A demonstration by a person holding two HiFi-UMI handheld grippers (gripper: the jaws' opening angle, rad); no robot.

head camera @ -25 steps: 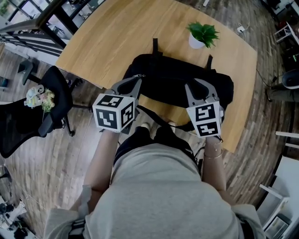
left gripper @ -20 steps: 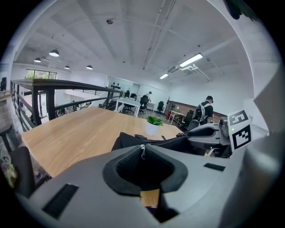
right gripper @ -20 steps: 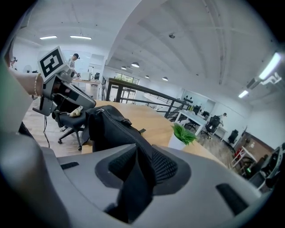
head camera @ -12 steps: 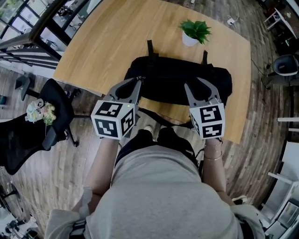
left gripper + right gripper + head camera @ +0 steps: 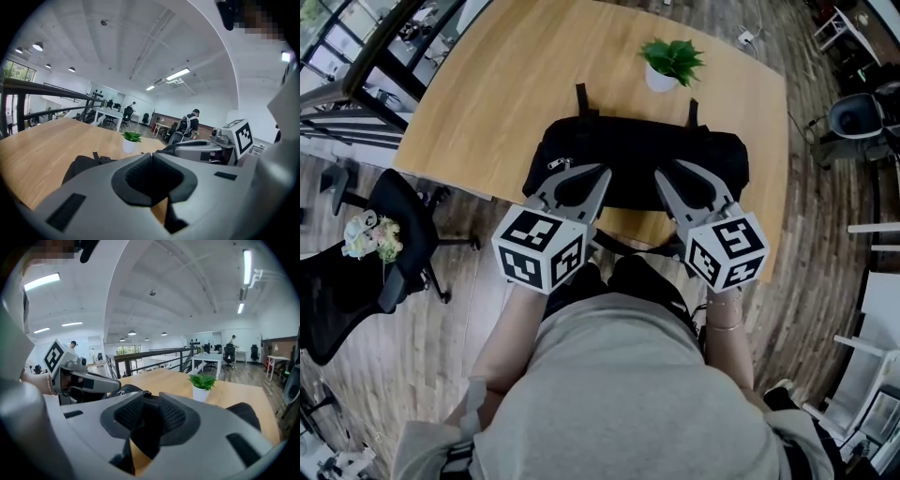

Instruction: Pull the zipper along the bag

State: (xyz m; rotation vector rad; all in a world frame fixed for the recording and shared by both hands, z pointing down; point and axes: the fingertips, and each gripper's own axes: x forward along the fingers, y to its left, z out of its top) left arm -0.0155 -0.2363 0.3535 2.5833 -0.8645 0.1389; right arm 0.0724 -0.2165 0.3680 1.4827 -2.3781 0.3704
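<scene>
Bag (image 5: 637,150) lies on table (image 5: 487,94) near left tongs (image 5: 602,173), closed empty, and right tongs (image 5: 671,172), apart, empty, just narrowing.

Wooden table (image 5: 502,84), plank floor (image 5: 394,375), office chair (image 5: 401,202).

Open-plan office: swivel chairs (image 5: 403,202), white desks (image 5: 208,358), ceiling strip lights (image 5: 177,74)

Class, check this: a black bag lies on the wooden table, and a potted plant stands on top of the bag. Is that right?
No. The potted plant stands on the wooden table beyond the black bag, not on it, as the head view shows.
</scene>
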